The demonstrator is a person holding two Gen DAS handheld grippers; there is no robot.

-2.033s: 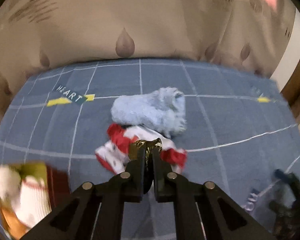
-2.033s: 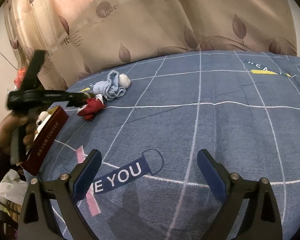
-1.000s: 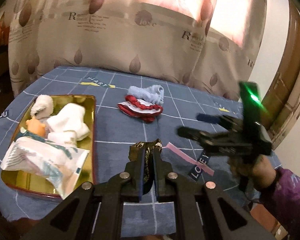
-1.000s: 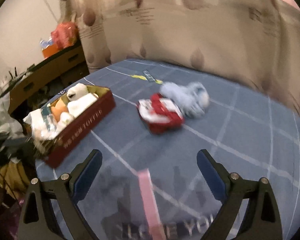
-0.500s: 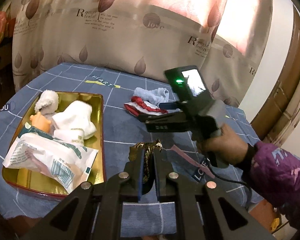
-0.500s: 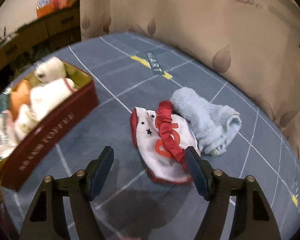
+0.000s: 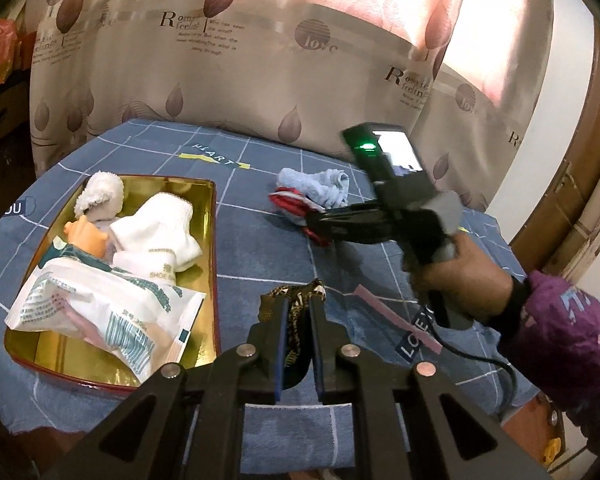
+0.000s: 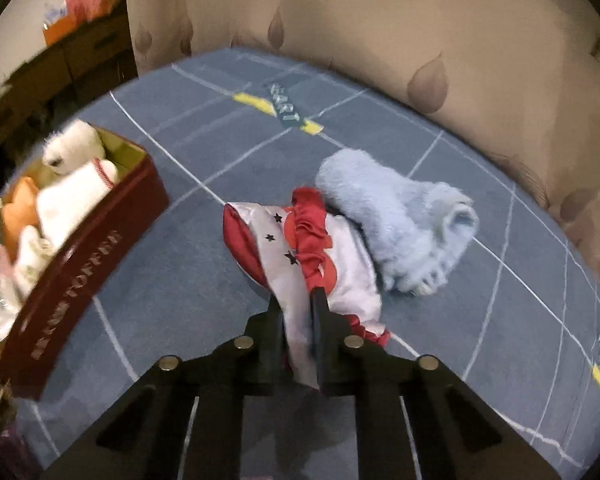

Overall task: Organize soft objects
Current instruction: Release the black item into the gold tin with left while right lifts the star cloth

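My left gripper (image 7: 300, 304) hangs above the blue tablecloth's near edge. Its jaws are opening slightly, with a leopard-print cloth (image 7: 294, 292) still pinched between them. Far on the table lies a red and white starred cloth (image 8: 340, 276) against a light blue fluffy towel (image 8: 400, 216). My right gripper (image 8: 296, 300) has closed and is shut on a white fold of the starred cloth. In the left wrist view that gripper (image 7: 312, 224) reaches onto the same cloth (image 7: 288, 200), with the towel (image 7: 320, 184) behind.
A gold-lined red tin (image 7: 210, 240) on the left holds white socks (image 7: 156, 224), a tissue packet (image 7: 100, 308), an orange toy (image 7: 86, 234) and a fluffy white item (image 7: 100, 192). A person's hand (image 7: 460, 280) and purple sleeve (image 7: 560, 332) cross the right. A curtain (image 7: 260, 60) hangs behind.
The right gripper swung in over the starred cloth, came down and shut on its white fold. The left gripper stayed put with the leopard cloth, its jaws a little wider.
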